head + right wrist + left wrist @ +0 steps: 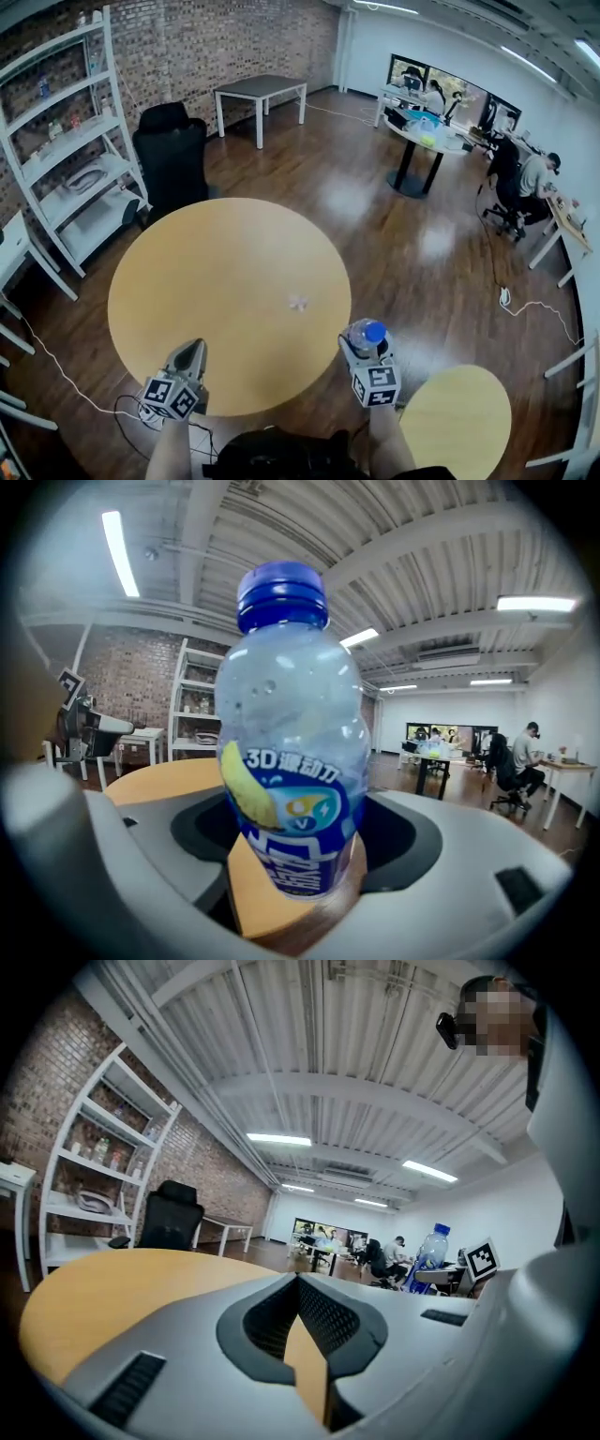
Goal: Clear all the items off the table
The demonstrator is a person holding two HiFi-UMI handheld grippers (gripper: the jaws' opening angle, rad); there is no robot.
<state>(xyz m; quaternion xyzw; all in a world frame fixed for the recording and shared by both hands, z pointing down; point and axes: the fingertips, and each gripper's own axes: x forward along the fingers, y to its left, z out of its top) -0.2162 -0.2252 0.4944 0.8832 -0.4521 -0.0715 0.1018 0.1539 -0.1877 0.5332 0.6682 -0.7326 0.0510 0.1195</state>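
A clear plastic bottle (pixel 289 752) with a blue cap and blue label stands upright between my right gripper's (pixel 295 855) jaws, which are shut on its lower body. In the head view the bottle (pixel 367 332) and right gripper (pixel 364 341) hover at the near right edge of the round wooden table (pixel 216 272). My left gripper (pixel 192 347) is over the table's near left edge, pointing level across it, its tips together and nothing held. In the left gripper view the left gripper (pixel 298 1281) faces the tabletop, with the bottle (pixel 432 1246) off to its right. A small white scrap (pixel 298 302) lies on the table.
A white shelf unit (pixel 75 159) and a black chair (pixel 171 155) stand beyond the table on the left. A smaller round table (pixel 459 412) is at the near right. A white cable (pixel 66 375) trails on the wooden floor. People sit at desks (pixel 530 183) far right.
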